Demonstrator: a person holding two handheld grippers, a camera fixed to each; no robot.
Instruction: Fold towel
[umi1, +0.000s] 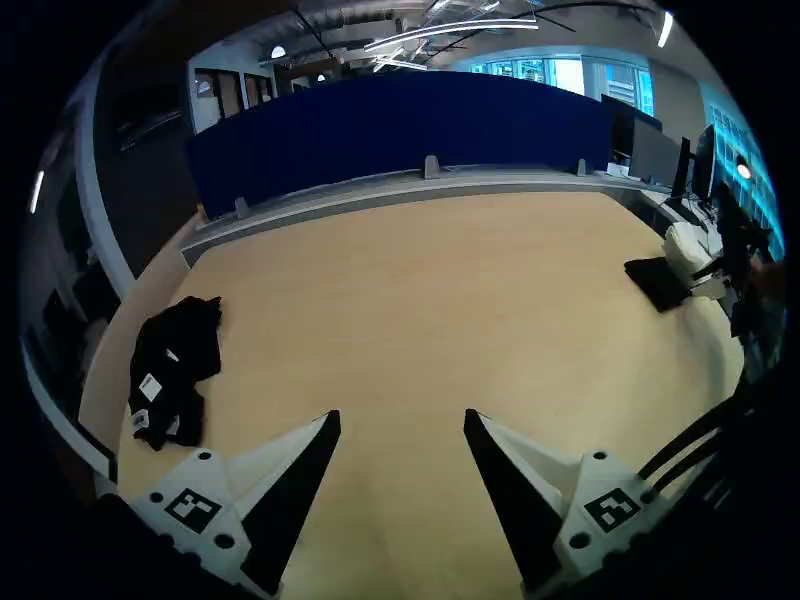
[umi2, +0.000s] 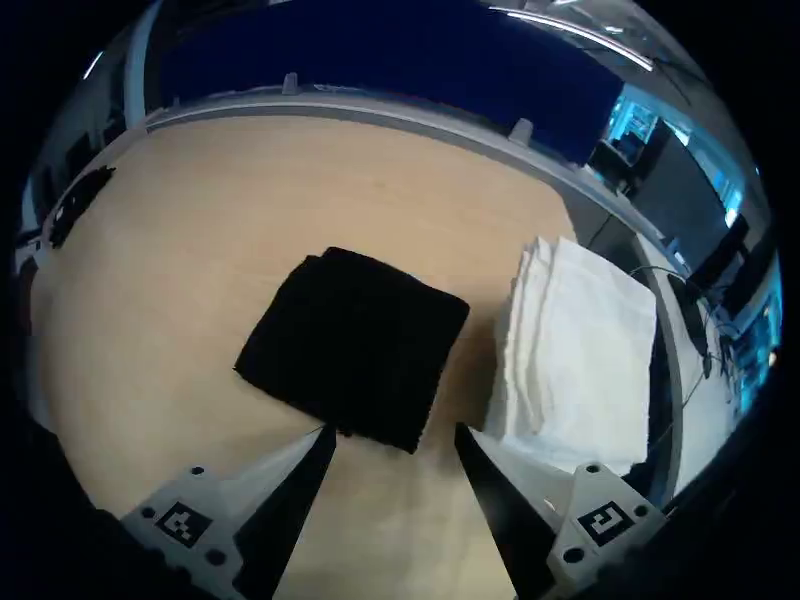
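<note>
The right gripper (umi2: 395, 440) hangs low over the wooden table (umi2: 200, 220) with its two fingers spread and nothing between them. Just beyond their tips lies a folded black towel (umi2: 355, 345), a neat flat square. One fingertip sits right at its near edge, though I cannot tell whether it touches. Just to the right of it, close but apart, sits a stack of white towels (umi2: 580, 350), also folded. The left gripper (umi1: 400, 430) is likewise spread and empty, pointing across a bare stretch of table (umi1: 450, 300) toward a blue partition (umi1: 400, 125) at the far side. To its left, near the table edge, a crumpled black towel (umi1: 175, 370) lies in a loose heap with its tags showing. The same heap appears far off to the left in the right gripper view (umi2: 80, 200). By my reading, one black towel is done and set beside the white pile. The crumpled one is the work left: it needs picking up, spreading flat and folding.
</note>
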